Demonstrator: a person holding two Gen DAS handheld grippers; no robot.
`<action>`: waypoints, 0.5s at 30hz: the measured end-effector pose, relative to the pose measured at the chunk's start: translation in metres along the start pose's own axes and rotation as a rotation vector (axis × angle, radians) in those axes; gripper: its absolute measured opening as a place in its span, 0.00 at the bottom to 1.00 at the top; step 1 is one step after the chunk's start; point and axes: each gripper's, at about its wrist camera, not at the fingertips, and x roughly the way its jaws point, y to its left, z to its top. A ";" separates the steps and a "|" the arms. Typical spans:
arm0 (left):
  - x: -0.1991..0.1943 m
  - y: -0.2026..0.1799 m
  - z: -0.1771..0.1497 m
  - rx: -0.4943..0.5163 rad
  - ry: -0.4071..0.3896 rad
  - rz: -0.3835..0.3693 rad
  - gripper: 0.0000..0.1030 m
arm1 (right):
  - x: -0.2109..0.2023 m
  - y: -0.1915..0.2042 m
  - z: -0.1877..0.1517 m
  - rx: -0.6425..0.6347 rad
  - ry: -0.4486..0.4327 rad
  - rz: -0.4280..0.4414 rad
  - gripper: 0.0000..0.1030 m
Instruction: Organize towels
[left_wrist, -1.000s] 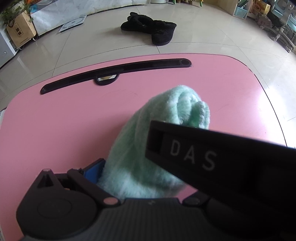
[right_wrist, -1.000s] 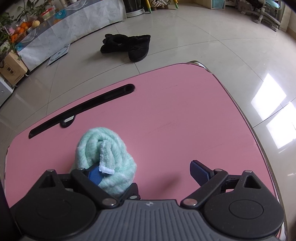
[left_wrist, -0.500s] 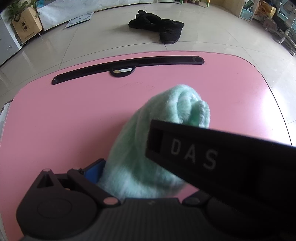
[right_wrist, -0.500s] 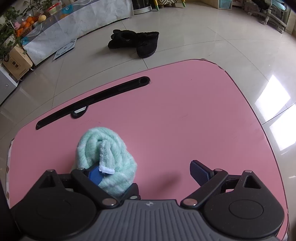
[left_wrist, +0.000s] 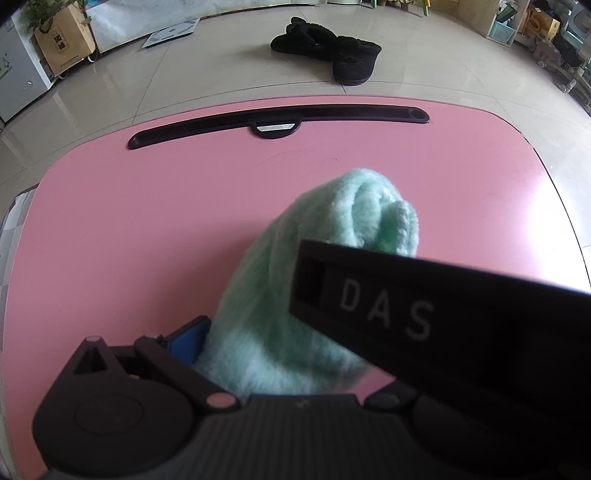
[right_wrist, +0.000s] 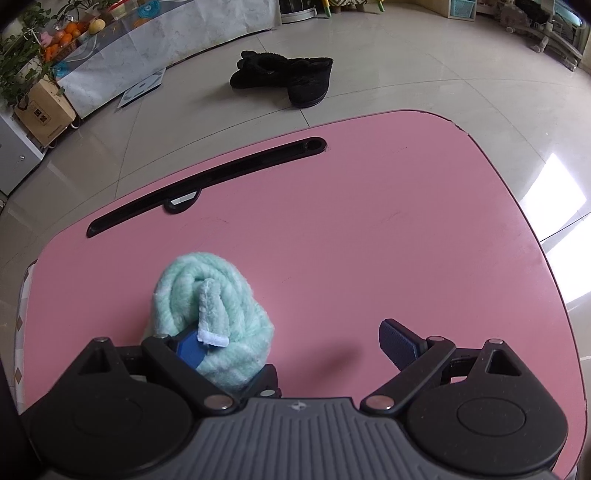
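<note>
A rolled mint-green towel (right_wrist: 210, 314) sits low over the near left part of the pink worktop (right_wrist: 369, 240), held up between two hand-held tools. In the right wrist view, the right tool (right_wrist: 291, 345) stands released: its left blue pad touches the towel's near end, while its right pad (right_wrist: 397, 345) hangs well apart over bare pink, so nothing is clamped there. The roll lies to that tool's left, not between its pads.

In the left wrist view, the towel (left_wrist: 295, 295) fills the middle of the left tool (left_wrist: 284, 343), its long axis running away from the camera toward the black slot (left_wrist: 277, 120) at the worktop's far edge. One blue pad (left_wrist: 188, 338) presses the roll's left flank; the other is hidden behind the black body of the right tool (left_wrist: 443, 317), marked "DAS", which crosses in front. The left tool appears clenched on the towel, judging by how the cloth bunches at the pad.

The left hand is the nearer and the carrier. Any placing move likely turns on that grip, with the right tool needing a leftward shift to help.
</note>
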 end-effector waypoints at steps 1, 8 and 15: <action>0.000 0.001 -0.001 -0.001 0.001 0.000 1.00 | 0.000 0.001 -0.001 -0.001 0.001 0.001 0.92; -0.002 0.012 -0.004 -0.019 0.010 0.006 1.00 | 0.000 0.009 -0.005 -0.011 0.008 0.009 0.92; -0.003 0.019 -0.007 -0.023 0.018 0.006 1.00 | -0.001 0.017 -0.011 -0.036 0.009 0.016 0.92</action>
